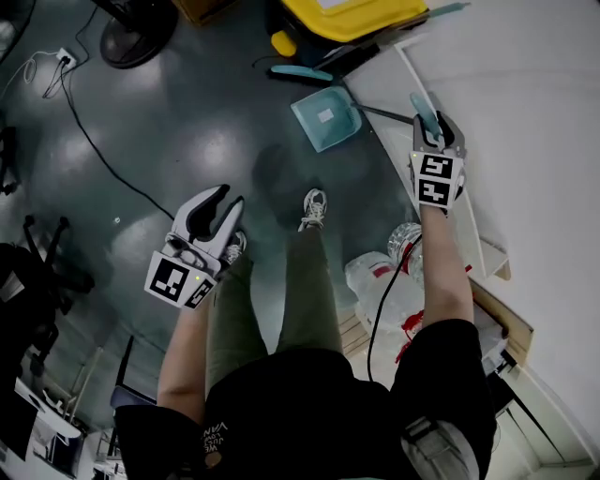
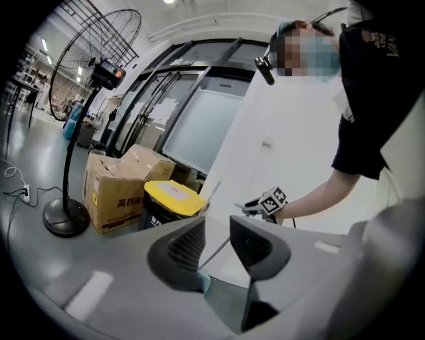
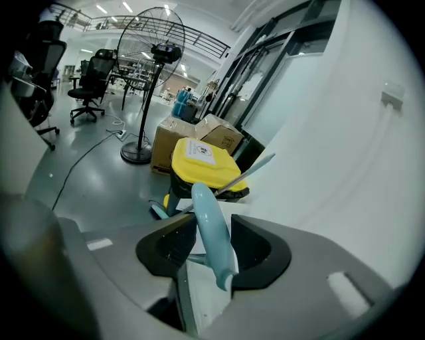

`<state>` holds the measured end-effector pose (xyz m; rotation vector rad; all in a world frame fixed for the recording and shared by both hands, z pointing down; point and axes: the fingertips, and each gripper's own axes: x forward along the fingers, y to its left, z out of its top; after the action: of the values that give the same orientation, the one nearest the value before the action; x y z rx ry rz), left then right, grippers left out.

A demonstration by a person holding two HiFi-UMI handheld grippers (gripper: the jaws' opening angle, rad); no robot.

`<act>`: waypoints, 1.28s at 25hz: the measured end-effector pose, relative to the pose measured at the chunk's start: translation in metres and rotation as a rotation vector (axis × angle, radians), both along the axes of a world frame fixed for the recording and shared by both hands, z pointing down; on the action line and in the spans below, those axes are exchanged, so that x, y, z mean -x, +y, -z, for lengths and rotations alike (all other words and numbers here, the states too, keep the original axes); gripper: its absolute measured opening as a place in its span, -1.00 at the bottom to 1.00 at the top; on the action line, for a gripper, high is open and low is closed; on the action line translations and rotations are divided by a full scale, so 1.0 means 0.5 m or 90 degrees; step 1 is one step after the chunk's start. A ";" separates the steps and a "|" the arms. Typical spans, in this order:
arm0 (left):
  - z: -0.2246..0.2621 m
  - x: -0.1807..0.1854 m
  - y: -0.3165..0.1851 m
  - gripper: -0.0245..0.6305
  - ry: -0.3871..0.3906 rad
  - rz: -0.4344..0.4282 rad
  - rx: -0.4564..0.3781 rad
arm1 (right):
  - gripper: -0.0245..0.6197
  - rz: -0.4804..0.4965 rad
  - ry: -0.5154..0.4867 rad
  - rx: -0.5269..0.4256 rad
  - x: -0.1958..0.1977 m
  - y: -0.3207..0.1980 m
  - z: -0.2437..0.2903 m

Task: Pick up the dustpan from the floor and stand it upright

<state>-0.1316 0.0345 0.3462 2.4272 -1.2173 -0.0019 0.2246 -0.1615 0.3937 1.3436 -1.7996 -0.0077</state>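
Between the right gripper's (image 3: 212,220) fingers sits the dustpan handle (image 3: 204,202).

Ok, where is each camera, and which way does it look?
Head view: on the head, looking down at floor and dustpan; arms, legs, left tool, right tool show.
Left gripper view: on the left tool, facing the fan; its open jaws, the right tool and arm show.
Right gripper view: on the right tool, facing the bin; the dustpan's handle stands between its jaws.
Shared: both gripper views show fan, box, bin.

free: floor (image 1: 187,122) left of dustpan (image 1: 314,127) | blocked: yellow bin (image 1: 352,17) beyond, white wall (image 1: 525,112) right | cable (image 1: 101,157) far left
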 end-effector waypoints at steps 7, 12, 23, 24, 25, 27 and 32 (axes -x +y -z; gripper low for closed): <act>0.067 -0.005 -0.005 -0.41 -0.012 -0.032 -0.022 | -0.29 -0.030 -0.046 0.011 0.006 0.049 0.009; 0.116 -0.008 -0.003 -0.41 -0.017 -0.050 -0.041 | -0.29 -0.054 -0.087 -0.013 0.003 0.091 0.059; 0.285 -0.046 -0.030 -0.41 -0.014 -0.115 -0.134 | -0.30 -0.178 -0.331 -0.151 0.022 0.245 0.263; 0.300 -0.050 -0.032 -0.41 -0.012 -0.121 -0.143 | -0.30 -0.178 -0.350 -0.163 0.030 0.260 0.282; 0.315 -0.053 -0.032 -0.41 -0.011 -0.128 -0.152 | -0.30 -0.176 -0.366 -0.175 0.038 0.275 0.302; 0.342 -0.057 -0.030 -0.41 -0.008 -0.139 -0.169 | -0.30 -0.171 -0.388 -0.198 0.056 0.306 0.341; 0.399 -0.054 0.000 -0.41 0.015 -0.158 -0.192 | -0.61 -0.189 -0.442 -0.266 0.094 0.398 0.436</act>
<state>-0.1048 0.0346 0.1468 2.8166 -0.9537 -0.1498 0.1774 0.0376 0.1757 2.0896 -2.2157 0.2895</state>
